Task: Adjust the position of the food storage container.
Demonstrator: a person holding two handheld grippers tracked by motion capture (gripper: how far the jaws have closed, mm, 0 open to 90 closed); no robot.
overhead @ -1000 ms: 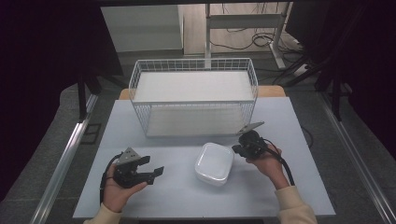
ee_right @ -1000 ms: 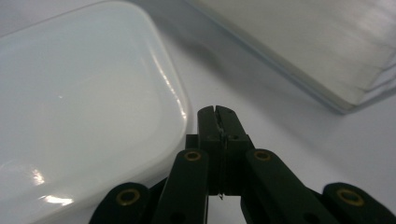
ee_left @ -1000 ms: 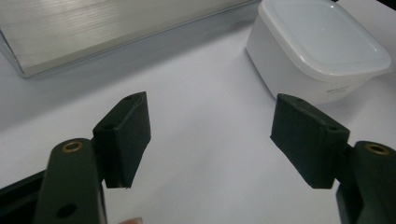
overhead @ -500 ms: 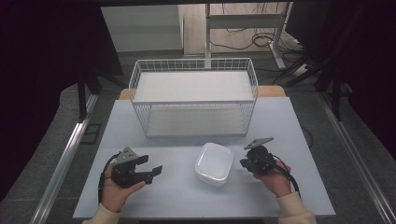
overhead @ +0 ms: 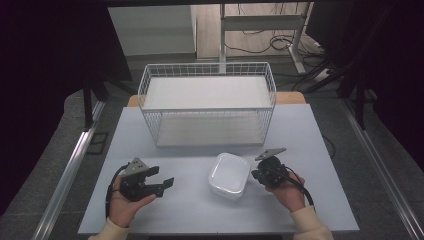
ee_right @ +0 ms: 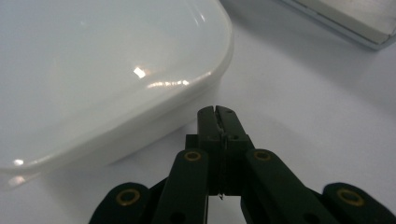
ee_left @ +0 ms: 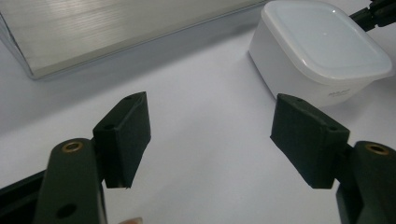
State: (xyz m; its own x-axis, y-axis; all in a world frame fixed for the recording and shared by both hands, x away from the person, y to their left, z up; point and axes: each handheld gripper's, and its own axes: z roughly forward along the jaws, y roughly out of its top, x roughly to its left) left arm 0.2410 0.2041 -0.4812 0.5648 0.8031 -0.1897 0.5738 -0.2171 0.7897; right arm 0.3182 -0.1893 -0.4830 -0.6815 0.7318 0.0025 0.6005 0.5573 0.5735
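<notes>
A white lidded plastic box (overhead: 229, 175) rests on the pale table (overhead: 180, 210) near its front middle. In the left gripper view the box (ee_left: 322, 51) lies ahead to the right. My left gripper (overhead: 162, 184) is held at the front left, open, with nothing between its pads (ee_left: 123, 135); it points toward the box from some way off. My right gripper (overhead: 254, 175) sits just right of the box, its jaws shut together and empty. In the right gripper view its tips (ee_right: 218, 113) are close to the box's (ee_right: 107, 70) lower side wall.
A white wire basket (overhead: 207, 102) with a white floor panel stands at the back middle of the table. Cables trail from both grippers toward the person's hands. Dark floor, a metal rail and desk legs surround the table.
My right gripper has come down and toward the front, from beside the basket's corner to the box's right side. The left gripper has stayed put.
</notes>
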